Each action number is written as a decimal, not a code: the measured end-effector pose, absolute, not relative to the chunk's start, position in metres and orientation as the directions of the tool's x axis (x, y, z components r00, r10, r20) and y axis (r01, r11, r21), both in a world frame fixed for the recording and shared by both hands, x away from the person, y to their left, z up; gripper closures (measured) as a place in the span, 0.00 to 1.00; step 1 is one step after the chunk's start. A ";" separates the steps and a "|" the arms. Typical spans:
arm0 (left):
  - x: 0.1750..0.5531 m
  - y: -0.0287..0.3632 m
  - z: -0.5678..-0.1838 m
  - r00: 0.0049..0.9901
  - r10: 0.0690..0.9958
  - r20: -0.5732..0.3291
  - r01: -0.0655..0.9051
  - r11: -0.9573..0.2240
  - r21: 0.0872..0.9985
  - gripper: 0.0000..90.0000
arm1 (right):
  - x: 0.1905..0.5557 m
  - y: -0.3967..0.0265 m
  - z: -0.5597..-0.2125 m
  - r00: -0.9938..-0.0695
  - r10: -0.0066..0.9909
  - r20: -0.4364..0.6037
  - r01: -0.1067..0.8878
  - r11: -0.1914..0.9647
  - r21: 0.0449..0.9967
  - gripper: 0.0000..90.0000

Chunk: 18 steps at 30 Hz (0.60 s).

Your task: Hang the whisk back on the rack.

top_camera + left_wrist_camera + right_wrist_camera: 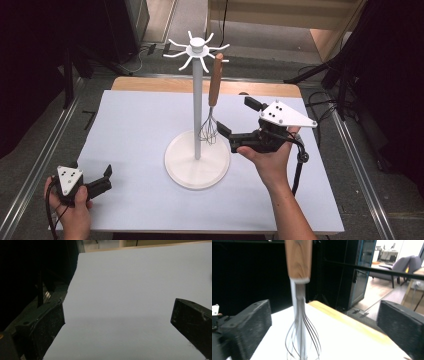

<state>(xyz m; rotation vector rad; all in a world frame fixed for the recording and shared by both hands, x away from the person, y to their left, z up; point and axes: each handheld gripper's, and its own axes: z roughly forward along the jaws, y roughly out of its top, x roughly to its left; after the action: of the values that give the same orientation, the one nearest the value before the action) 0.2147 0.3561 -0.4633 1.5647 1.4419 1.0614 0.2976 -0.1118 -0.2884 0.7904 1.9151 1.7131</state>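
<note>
I see a white metal utensil stand (198, 100) with a round base and hooked arms at the top, standing mid-table on the pale grey table cover (135, 125). A wire whisk with a brown wooden handle (213, 97) hangs from one hook, beside the pole. My right gripper (235, 125) points at the whisk's wire end, jaws spread wide, gripping nothing. My left gripper (107, 177) rests near the table's front left corner, jaws also wide apart and empty.
</note>
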 end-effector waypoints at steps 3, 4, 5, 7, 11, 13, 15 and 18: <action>0.215 0.356 -0.463 0.024 0.996 0.086 0.380 -0.089 0.921 0.00 | 0.299 -0.117 -0.298 -0.734 0.676 0.057 0.137 0.066 0.988 0.00; 0.215 0.356 -0.463 0.024 0.996 0.086 0.380 -0.089 0.921 0.00 | 0.299 -0.119 -0.301 -0.735 0.675 0.063 0.145 0.065 0.987 0.00; 0.215 0.356 -0.463 0.024 0.996 0.088 0.380 -0.090 0.920 0.00 | 0.299 -0.122 -0.308 -0.733 0.677 0.069 0.152 0.064 0.986 0.00; 0.215 0.356 -0.463 0.024 0.996 0.087 0.381 -0.089 0.920 0.00 | 0.299 -0.125 -0.314 -0.730 0.680 0.073 0.160 0.066 0.985 0.00; 0.215 0.356 -0.463 0.023 0.996 0.084 0.382 -0.086 0.920 0.00 | 0.298 -0.130 -0.323 -0.727 0.682 0.081 0.175 0.070 0.982 0.00; 0.215 0.357 -0.463 0.021 0.996 0.082 0.381 -0.084 0.921 0.00 | 0.297 -0.134 -0.331 -0.717 0.693 0.077 0.183 0.081 0.980 0.00; 0.215 0.357 -0.463 0.019 0.997 0.079 0.383 -0.080 0.920 0.00 | 0.297 -0.136 -0.334 -0.715 0.695 0.080 0.186 0.078 0.980 0.00; 0.215 0.357 -0.463 0.018 0.997 0.075 0.379 -0.076 0.922 0.00 | 0.296 -0.142 -0.346 -0.694 0.717 0.058 0.184 0.100 0.978 0.00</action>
<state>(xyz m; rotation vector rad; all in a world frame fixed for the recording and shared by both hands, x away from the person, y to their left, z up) 0.2147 0.3574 -0.4632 1.5532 1.4509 1.0541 0.2959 -0.1420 -0.3461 0.8801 1.9477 1.6269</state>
